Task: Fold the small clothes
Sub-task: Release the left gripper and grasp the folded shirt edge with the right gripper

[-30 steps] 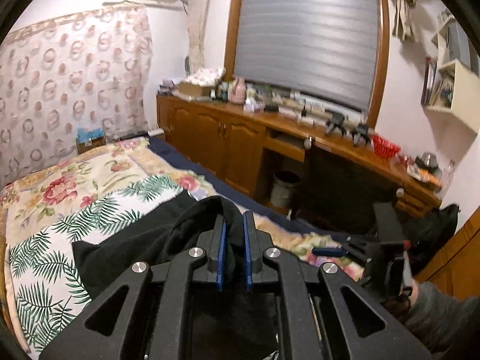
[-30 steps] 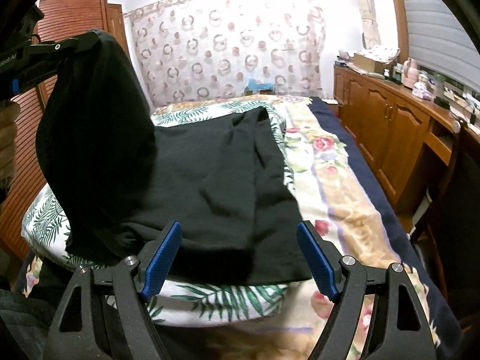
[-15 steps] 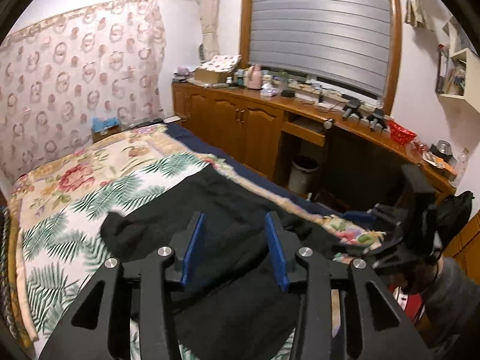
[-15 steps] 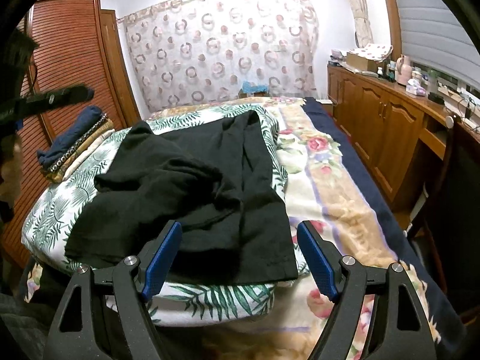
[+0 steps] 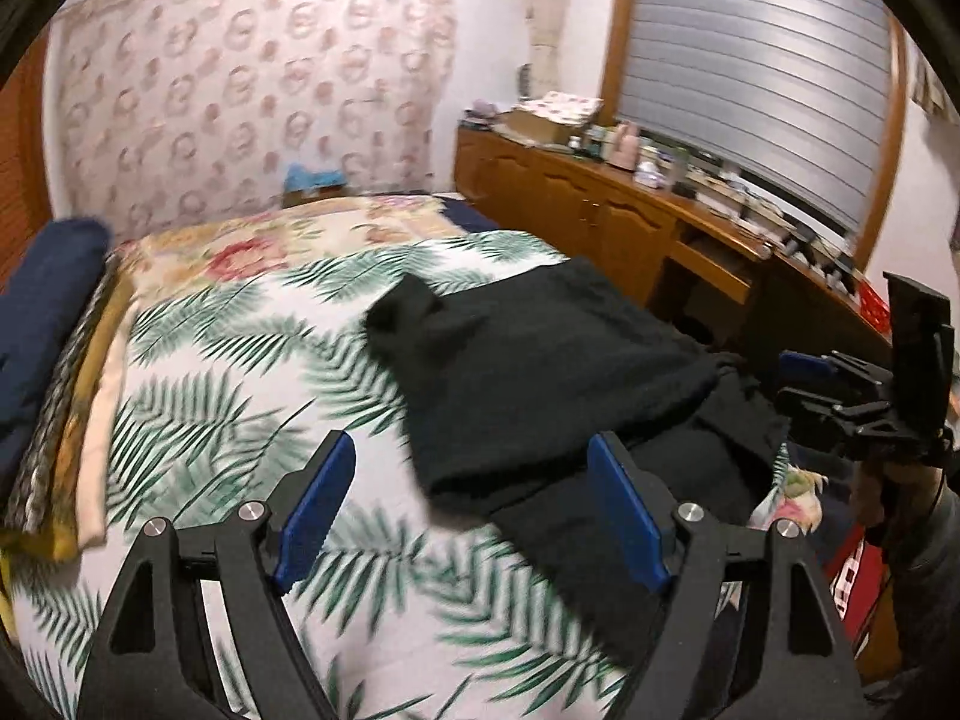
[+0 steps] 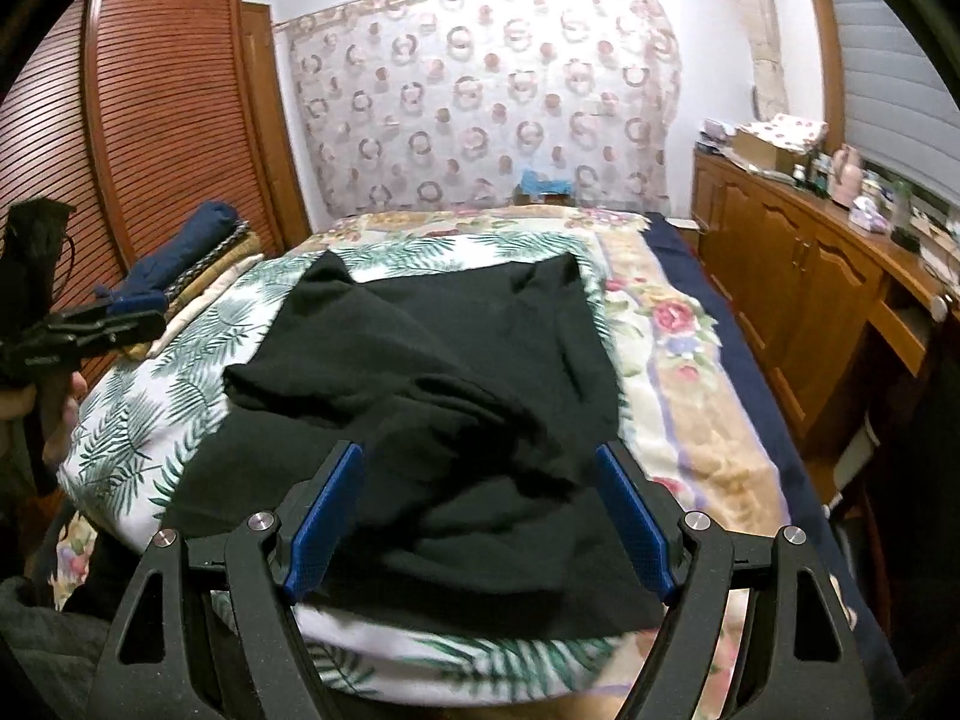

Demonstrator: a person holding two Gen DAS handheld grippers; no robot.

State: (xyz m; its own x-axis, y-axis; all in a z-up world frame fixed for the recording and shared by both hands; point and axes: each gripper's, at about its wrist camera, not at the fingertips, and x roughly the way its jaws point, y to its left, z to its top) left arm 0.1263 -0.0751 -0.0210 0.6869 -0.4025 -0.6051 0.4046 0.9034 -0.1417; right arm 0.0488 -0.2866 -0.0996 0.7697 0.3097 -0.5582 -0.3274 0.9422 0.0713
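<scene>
Under folded layer (image 6: 384,360), garment's hidden half

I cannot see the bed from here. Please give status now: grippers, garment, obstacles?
Left gripper open, jaws just opened, nothing between. Right gripper open, empty. Black garment lies rumpled on the bed. Nothing in the way.

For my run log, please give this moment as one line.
left gripper: open, jaws just opened, nothing between | right gripper: open, empty | black garment: released, folded over on bed

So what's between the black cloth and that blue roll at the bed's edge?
Only bare leaf-print sheet between black cloth and blue roll, in the right wrist view.
</scene>
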